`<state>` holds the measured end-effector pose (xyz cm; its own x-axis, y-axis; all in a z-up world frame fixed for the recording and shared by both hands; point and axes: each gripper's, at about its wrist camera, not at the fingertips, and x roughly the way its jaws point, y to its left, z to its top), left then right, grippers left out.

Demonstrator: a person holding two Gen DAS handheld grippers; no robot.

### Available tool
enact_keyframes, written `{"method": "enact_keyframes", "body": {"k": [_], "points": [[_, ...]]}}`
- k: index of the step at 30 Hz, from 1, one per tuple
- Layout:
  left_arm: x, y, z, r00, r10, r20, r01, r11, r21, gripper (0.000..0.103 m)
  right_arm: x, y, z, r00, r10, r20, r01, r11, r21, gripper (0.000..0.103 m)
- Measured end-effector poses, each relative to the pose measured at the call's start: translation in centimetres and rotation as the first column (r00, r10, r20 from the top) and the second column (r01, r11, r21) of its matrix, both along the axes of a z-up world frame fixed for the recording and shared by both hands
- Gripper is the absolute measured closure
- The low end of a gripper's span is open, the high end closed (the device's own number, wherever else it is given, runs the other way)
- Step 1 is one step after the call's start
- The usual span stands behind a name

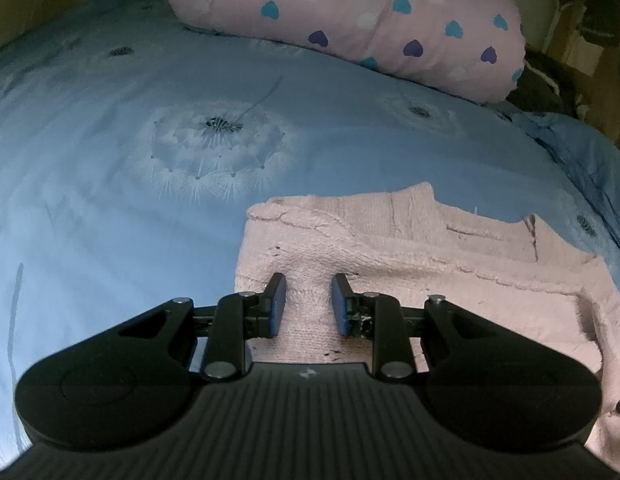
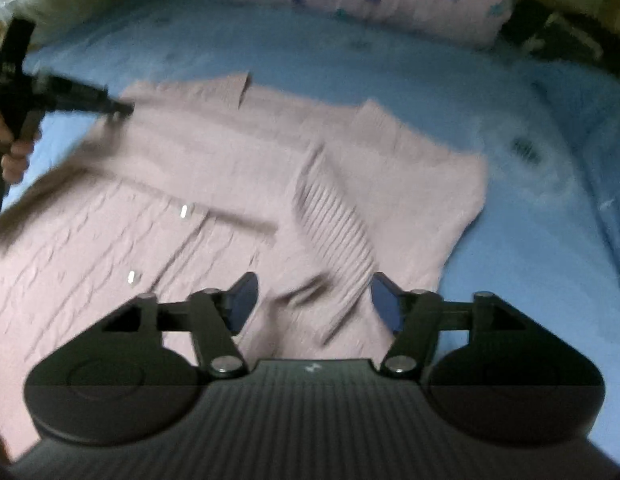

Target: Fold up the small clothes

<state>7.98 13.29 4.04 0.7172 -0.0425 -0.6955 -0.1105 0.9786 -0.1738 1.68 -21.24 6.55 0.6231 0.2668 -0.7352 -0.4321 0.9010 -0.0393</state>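
A pale pink knit cardigan [image 1: 430,248] lies spread on the blue bedsheet [image 1: 109,160]. My left gripper [image 1: 309,300] has its jaws close together, with a ridge of the knit pinched between the blue pads. In the blurred right wrist view the cardigan [image 2: 189,160] shows two small buttons [image 2: 184,211] and a sleeve laid across it, ending in a ribbed cuff [image 2: 334,216]. The left gripper [image 2: 121,110] holds the garment's far left edge, with a hand [image 2: 13,152] on its handle. My right gripper [image 2: 314,300] is open just above the cuff, holding nothing.
A pink pillow with blue and purple hearts [image 1: 350,12] lies across the back of the bed. Dark objects [image 1: 546,84] sit beyond the bed's far right corner. Bare sheet [image 2: 530,240] stretches to the right of the cardigan.
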Motion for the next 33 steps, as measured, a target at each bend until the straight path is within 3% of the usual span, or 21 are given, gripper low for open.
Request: {"method": "enact_keyframes", "body": {"k": [3, 9, 15, 17, 19, 21, 24, 28, 33], "points": [[0.0, -0.1, 0.0, 1.0, -0.001, 0.001, 0.001, 1.0, 0.007, 0.073, 0.6, 0.1, 0.3, 0.998, -0.01, 0.058, 0.008, 0.999, 0.037, 0.037], [-0.1, 0.0, 0.1, 1.0, -0.004, 0.0, 0.004, 1.0, 0.011, 0.073, 1.2, 1.6, -0.8, 0.999, 0.031, 0.034, -0.035, 0.992, 0.124, 0.038], [-0.1, -0.2, 0.1, 1.0, -0.007, 0.004, 0.006, 1.0, 0.026, 0.073, 0.8, 4.0, -3.2, 0.997, 0.064, 0.05, -0.063, 0.998, -0.027, 0.039], [-0.2, -0.2, 0.1, 1.0, -0.007, 0.004, 0.007, 1.0, 0.027, 0.073, 0.9, 4.3, -3.5, 0.997, 0.059, 0.057, -0.057, 0.998, -0.042, 0.045], [-0.2, -0.2, 0.1, 1.0, -0.007, 0.004, 0.007, 1.0, 0.026, 0.073, 0.9, 4.4, -3.4, 0.997, 0.039, 0.071, -0.035, 0.997, -0.063, 0.074], [-0.2, -0.2, 0.0, 1.0, -0.007, 0.003, 0.007, 1.0, 0.026, 0.073, 1.1, 3.9, -3.1, 0.997, 0.01, 0.077, -0.005, 0.998, -0.059, 0.091], [-0.1, -0.2, 0.1, 1.0, -0.007, 0.003, 0.007, 1.0, 0.028, 0.073, 1.7, 2.1, -1.5, 0.995, -0.036, 0.097, 0.035, 0.999, 0.011, 0.094], [-0.2, -0.2, 0.1, 1.0, -0.008, 0.005, 0.008, 1.0, 0.031, 0.073, 2.6, 0.2, 0.8, 0.977, -0.11, 0.181, 0.106, 0.994, 0.034, 0.094], [-0.1, -0.3, 0.0, 1.0, -0.007, 0.006, 0.007, 0.999, 0.039, 0.073, 5.4, -2.0, 1.8, 0.958, -0.196, 0.21, 0.189, 0.981, 0.051, 0.094]]}}
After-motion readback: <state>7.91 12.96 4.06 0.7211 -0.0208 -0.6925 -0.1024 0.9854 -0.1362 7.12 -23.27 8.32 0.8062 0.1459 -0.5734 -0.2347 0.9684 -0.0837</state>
